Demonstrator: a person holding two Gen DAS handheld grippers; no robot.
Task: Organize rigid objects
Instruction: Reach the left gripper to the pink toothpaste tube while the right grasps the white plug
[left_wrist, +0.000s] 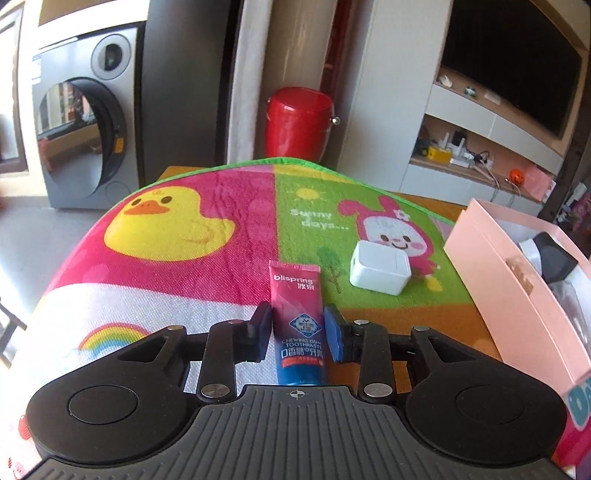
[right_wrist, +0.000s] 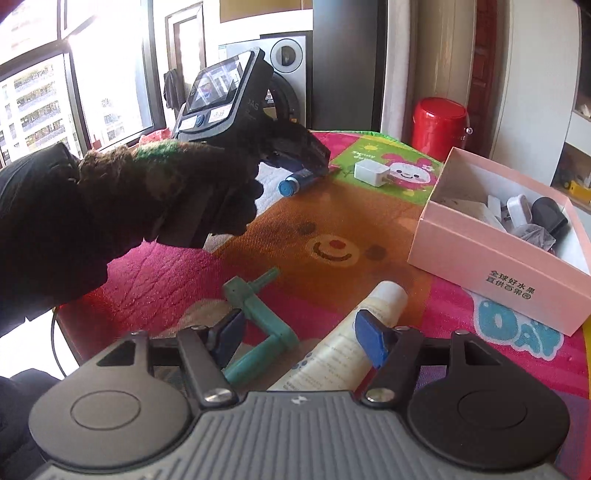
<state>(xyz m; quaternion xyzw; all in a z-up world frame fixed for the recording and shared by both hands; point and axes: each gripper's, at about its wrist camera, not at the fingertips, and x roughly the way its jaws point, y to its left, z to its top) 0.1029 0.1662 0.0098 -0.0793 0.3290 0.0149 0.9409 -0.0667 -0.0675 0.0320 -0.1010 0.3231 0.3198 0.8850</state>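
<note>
- Straddling the toothpaste tube with the left tool – pads parted, not yet pressing; centring before squeezing.
- Idling the right tool, half-open, empty, over the tabletop.

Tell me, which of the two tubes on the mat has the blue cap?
The pink-and-blue toothpaste tube, lying between the left gripper's fingers. The other tube, near the right gripper, is white with a white cap.
</note>
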